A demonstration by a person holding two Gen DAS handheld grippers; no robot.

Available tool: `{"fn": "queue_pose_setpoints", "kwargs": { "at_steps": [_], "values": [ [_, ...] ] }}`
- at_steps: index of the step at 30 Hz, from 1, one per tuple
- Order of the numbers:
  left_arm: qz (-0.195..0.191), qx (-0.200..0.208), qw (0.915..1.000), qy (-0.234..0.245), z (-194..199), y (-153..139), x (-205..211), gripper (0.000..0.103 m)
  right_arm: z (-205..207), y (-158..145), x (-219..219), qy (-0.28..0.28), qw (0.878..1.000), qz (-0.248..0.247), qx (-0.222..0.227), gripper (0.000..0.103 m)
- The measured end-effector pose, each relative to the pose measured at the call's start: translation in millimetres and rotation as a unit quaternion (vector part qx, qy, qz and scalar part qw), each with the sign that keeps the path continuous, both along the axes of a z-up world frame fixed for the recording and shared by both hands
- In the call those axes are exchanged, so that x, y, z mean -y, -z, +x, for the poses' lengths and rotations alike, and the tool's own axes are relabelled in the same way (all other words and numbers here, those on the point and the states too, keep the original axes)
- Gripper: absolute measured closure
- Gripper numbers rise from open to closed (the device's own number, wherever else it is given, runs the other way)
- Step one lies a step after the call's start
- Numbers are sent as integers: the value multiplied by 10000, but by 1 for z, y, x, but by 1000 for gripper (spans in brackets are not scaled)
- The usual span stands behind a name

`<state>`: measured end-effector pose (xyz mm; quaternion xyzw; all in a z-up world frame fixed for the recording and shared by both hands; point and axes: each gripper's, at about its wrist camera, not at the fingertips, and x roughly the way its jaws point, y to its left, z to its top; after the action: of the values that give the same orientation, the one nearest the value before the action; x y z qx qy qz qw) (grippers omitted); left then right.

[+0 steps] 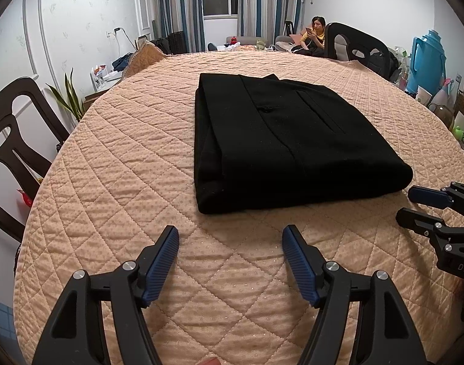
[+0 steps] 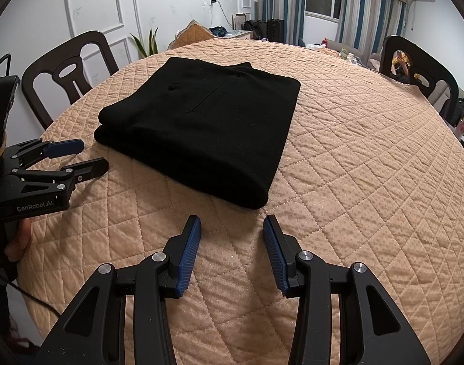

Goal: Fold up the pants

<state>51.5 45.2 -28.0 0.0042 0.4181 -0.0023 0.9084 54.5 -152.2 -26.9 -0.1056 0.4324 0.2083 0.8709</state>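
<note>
The black pants (image 1: 289, 143) lie folded into a compact rectangle on the round table's peach quilted cover (image 1: 125, 158), back pocket facing up. They also show in the right wrist view (image 2: 201, 127). My left gripper (image 1: 230, 237) is open and empty, hovering above the cover just short of the pants' near edge; it also shows in the right wrist view (image 2: 93, 155). My right gripper (image 2: 232, 228) is open and empty, just short of the pants' near corner; it shows at the right in the left wrist view (image 1: 410, 203).
Dark wooden chairs stand around the table (image 1: 16, 140) (image 2: 70, 70) (image 2: 420, 70). A person (image 1: 315, 32) sits on a sofa beyond the far edge. A blue thermos (image 1: 426, 57) and clutter stand at the right. A plant (image 1: 69, 97) stands by the left wall.
</note>
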Motion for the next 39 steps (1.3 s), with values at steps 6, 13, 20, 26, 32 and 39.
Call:
{"fn": "queue_pose_setpoints", "kwargs": {
  "at_steps": [6,13,20,26,32,39],
  "values": [
    [54,-85,9995,297,-1,1,9,12,0,0,0,0,10000,-1,0,59],
    [2,-105,9996,278,0,2,9,12,0,0,0,0,10000,0,-1,59],
    [-22,-116,9996,273,2,3,8,11,0,0,0,0,10000,-1,0,59],
    [-39,-119,9996,273,2,3,7,11,0,0,0,-1,10000,-1,-1,59],
    [-37,-120,9996,270,2,3,7,11,0,0,0,0,10000,-1,-1,59],
    [-30,-128,9996,249,2,4,6,10,0,0,0,0,10000,-1,-1,59]
  ]
}}
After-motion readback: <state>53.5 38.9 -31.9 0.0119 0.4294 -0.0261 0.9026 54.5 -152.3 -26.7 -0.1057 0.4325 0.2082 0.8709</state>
